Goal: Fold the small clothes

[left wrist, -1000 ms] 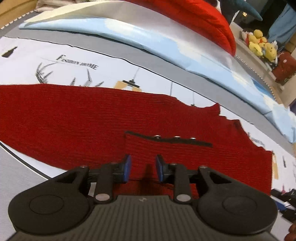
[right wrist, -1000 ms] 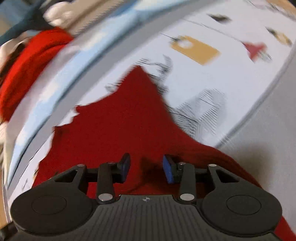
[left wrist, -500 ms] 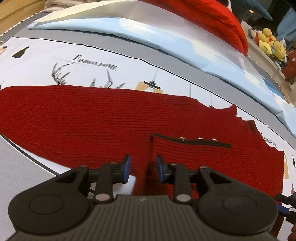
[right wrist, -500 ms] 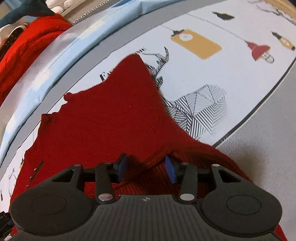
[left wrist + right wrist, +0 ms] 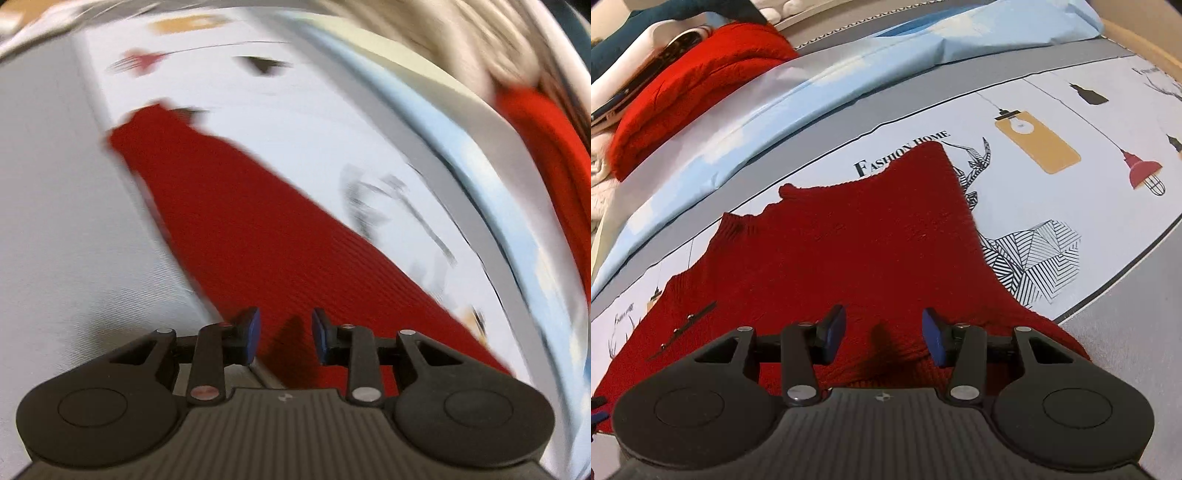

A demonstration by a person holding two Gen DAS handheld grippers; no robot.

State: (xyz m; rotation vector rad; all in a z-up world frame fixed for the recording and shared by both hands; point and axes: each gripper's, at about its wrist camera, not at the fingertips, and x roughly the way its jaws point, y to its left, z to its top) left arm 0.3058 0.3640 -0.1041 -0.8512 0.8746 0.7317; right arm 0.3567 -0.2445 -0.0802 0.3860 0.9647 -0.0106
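Red knit garment (image 5: 871,254) lies spread flat on a printed bedsheet (image 5: 1052,206), white w/ lamp and deer drawings + "FASHION HOME" text. A dark strip w/ small metal snaps (image 5: 685,321) sits on the knit at its near left. In the left wrist view, which is motion-blurred, a long red part of the same garment (image 5: 266,236) runs from near centre to the far left, tip reaching the sheet's grey border.

Right gripper (image 5: 882,339) hovers low over the knit's near edge, jaws spread, nothing between them; its shadow falls on the fabric. Left gripper (image 5: 284,336) is likewise over the red knit near its left edge, jaws apart, empty.

Far side: light blue folded bedding (image 5: 798,92), and on it at far left a bright red folded sweater (image 5: 694,88), w/ white and dark items beside it, too blurred to name.
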